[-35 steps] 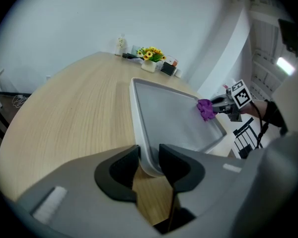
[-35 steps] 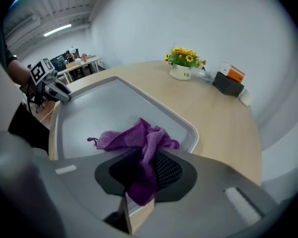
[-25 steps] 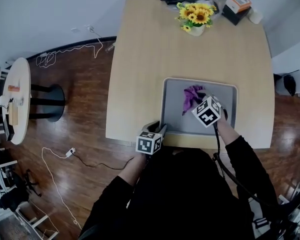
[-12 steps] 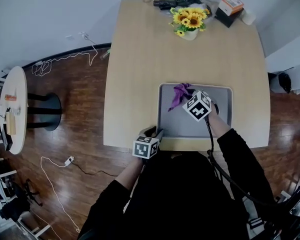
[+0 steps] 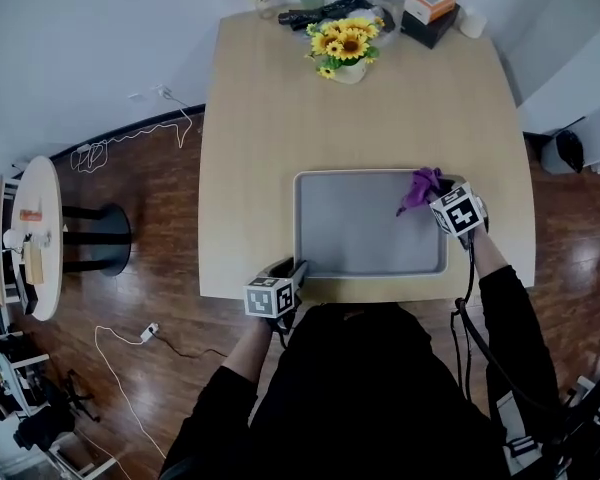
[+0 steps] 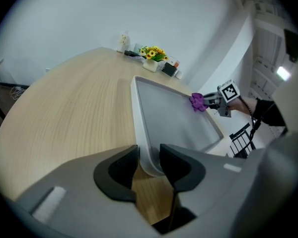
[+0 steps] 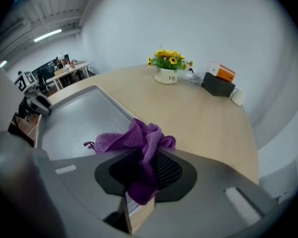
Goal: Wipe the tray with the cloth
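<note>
Right gripper (image 5: 436, 197) clamps tight on the purple cloth (image 5: 420, 184) at the far right corner of the tray (image 5: 365, 228); left gripper (image 5: 296, 268) pinches the near left rim, jaws barely apart; danger now: the bunched cloth could catch that raised rim and yank the tray free.

One tray (image 5: 365, 228), one purple cloth (image 5: 420, 185), two tongs (image 6: 149, 153) (image 7: 148, 158), one pot of sunflowers (image 5: 342, 52)
</note>
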{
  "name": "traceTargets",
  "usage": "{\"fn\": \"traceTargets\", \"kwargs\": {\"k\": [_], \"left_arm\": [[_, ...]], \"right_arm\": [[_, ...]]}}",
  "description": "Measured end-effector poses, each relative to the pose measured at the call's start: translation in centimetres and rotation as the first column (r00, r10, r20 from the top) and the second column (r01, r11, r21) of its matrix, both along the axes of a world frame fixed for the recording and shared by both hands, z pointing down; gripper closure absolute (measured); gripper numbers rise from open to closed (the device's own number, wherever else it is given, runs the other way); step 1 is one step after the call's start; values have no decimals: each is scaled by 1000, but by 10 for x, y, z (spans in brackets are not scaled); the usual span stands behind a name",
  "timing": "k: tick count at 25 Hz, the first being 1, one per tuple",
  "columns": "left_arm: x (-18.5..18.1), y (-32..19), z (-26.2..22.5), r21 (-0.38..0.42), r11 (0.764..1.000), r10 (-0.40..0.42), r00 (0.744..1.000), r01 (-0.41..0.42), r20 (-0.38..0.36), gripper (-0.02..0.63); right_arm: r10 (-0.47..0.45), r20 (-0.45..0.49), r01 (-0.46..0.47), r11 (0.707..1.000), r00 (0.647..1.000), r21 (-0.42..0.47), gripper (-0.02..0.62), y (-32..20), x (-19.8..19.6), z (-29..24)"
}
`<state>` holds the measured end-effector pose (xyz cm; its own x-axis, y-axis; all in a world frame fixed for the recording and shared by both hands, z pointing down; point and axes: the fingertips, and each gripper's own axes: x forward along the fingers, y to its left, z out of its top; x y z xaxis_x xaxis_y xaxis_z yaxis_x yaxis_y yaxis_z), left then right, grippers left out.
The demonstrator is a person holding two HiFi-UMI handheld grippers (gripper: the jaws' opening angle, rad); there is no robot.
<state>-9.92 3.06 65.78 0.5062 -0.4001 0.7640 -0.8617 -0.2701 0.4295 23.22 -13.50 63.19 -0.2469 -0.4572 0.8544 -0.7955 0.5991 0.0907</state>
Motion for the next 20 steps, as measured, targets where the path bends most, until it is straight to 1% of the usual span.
{"fn": "traceTargets", "kwargs": {"k": [3, 4, 5, 7, 10, 12, 14, 16, 18, 20], "left_arm": [[3, 0, 0, 12, 1000, 24, 999, -24, 21, 485], [3, 1, 0, 15, 999, 29, 999, -30, 22, 483], [4, 1, 0, 16, 999, 33, 999, -33, 20, 485], [5, 1, 0, 16, 999, 41, 999, -41, 9, 483], [7, -2, 0, 25, 998, 54, 998, -54, -10, 482], [6, -3, 1, 32, 998, 59, 998, -58, -23, 480], [4, -3, 2, 35, 997, 66, 997, -65, -37, 476], [2, -3, 1, 33, 996, 84, 995, -83, -49, 471], [1, -4, -2, 32, 995, 101, 993, -99, -64, 468], [-2, -3, -2, 22, 994, 108, 992, -107, -68, 465]], "right_arm": [[-35, -111, 36, 999, 993, 4, 517, -6, -24, 0], [-51, -124, 51, 999, 991, -1, 517, -8, -38, -1], [-69, -118, 69, 998, 991, -10, 517, -8, -55, -1], [-113, -73, 112, 993, 991, -21, 515, -8, -96, 1], [-208, -38, 208, 978, 977, 3, 515, -12, -166, 1], [-275, -31, 275, 961, 961, 13, 515, -14, -215, 2], [-345, -22, 345, 938, 938, 20, 515, -14, -264, 2], [-398, -15, 399, 917, 917, 32, 515, -15, -305, 1], [-413, -19, 414, 910, 910, 26, 514, -16, -321, 2], [-401, -6, 402, 916, 916, 6, 514, -16, -317, 2]]}}
